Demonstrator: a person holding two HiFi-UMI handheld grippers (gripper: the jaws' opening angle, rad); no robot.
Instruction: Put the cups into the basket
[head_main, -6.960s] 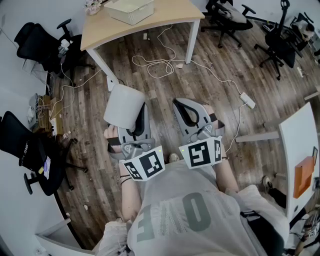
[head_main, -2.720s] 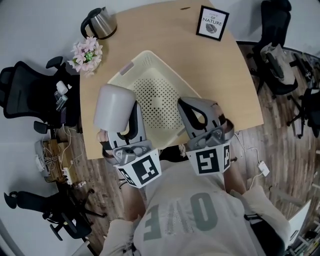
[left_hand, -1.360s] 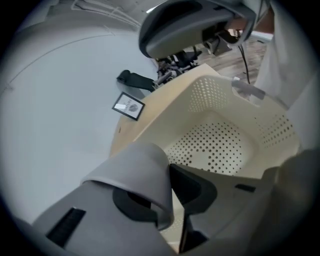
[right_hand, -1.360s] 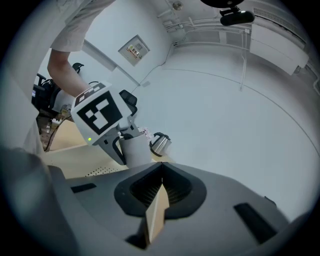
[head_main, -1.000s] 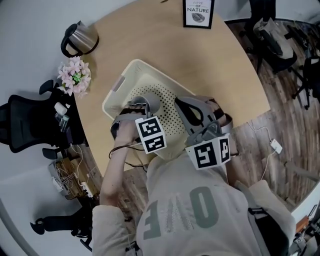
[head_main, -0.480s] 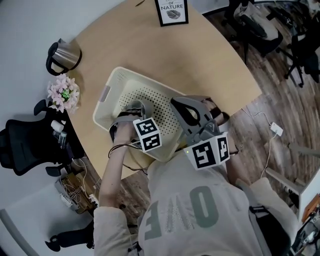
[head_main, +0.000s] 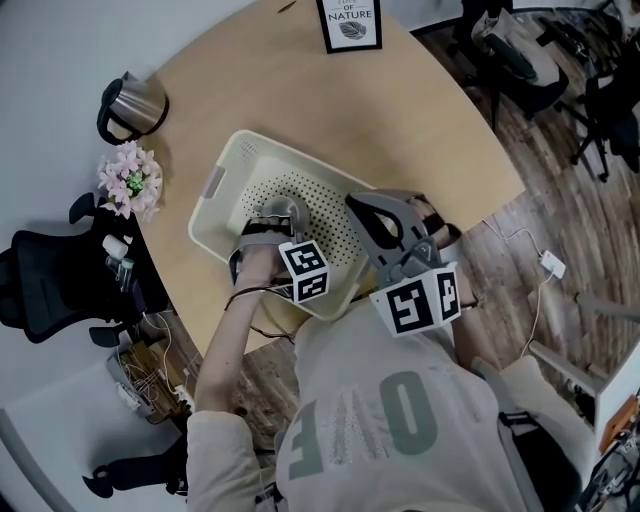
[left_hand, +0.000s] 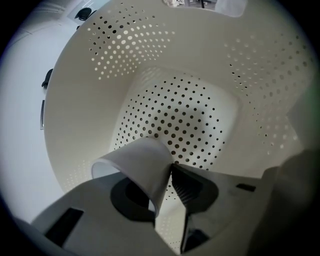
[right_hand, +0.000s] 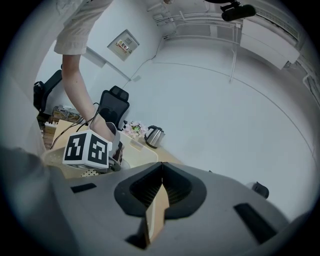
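A cream perforated basket (head_main: 240, 150) stands on the round wooden table. My left gripper (head_main: 275, 213) points steeply down inside it. A pale grey cup (left_hand: 142, 165) lies tilted between its jaws, low over the basket floor (left_hand: 175, 110). The jaws have just been opening, and only the tip of the right pad still touches the cup's side. From above the cup (head_main: 284, 209) shows just beyond the hand. My right gripper (head_main: 358, 205) hovers over the basket's near right edge, shut and empty. In its own view the right gripper (right_hand: 162, 179) shows its tips meeting.
A steel kettle (head_main: 130, 100) and pink flowers (head_main: 128, 175) stand on the table left of the basket. A framed print (head_main: 350, 22) sits at the far edge. Black office chairs (head_main: 40, 285) stand left of the table, and cables lie on the wood floor at right.
The left gripper has sunk deeper into the basket with the cup and rolled a little. Its jaws have widened around the cup. The right gripper has drifted slightly sideways.
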